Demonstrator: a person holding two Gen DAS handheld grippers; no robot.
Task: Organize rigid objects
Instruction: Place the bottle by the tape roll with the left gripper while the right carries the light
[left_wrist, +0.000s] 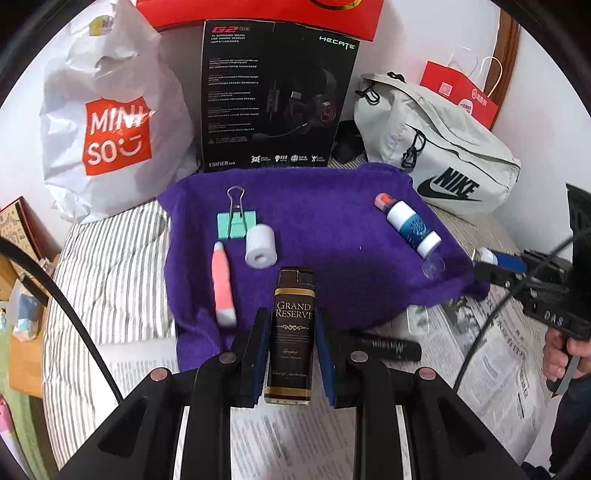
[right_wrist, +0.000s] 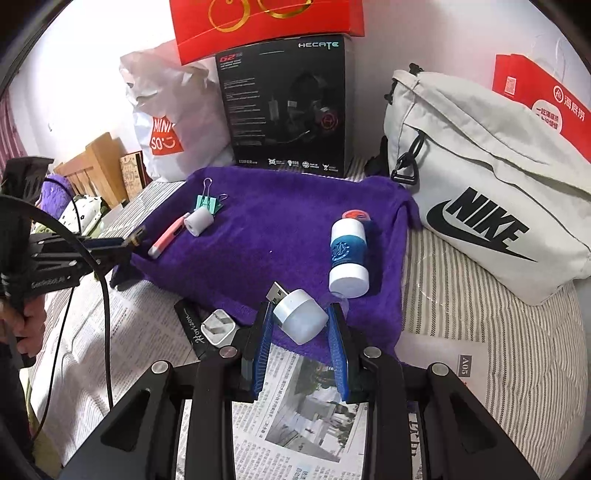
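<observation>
My left gripper (left_wrist: 293, 325) is shut on a brown "Grand Reserve" lighter (left_wrist: 293, 332) and holds it over the near edge of the purple towel (left_wrist: 332, 221). My right gripper (right_wrist: 300, 314) is shut on a white USB night light (right_wrist: 301, 317) above the towel's (right_wrist: 280, 221) near edge. On the towel lie a mint binder clip (left_wrist: 235, 219), a white tape roll (left_wrist: 261, 245), a pink-and-white pen-shaped cutter (left_wrist: 222, 284) and a blue-and-white bottle (left_wrist: 412, 227). The bottle (right_wrist: 348, 254) lies just beyond the night light.
A black "Horizon" tube (left_wrist: 388, 349) and a white plug charger (right_wrist: 220, 326) lie on newspaper (right_wrist: 295, 424) by the towel. Behind stand a Miniso bag (left_wrist: 110, 122), a black headset box (left_wrist: 275, 99), a Nike pouch (right_wrist: 487, 184) and a red paper bag (right_wrist: 543, 99).
</observation>
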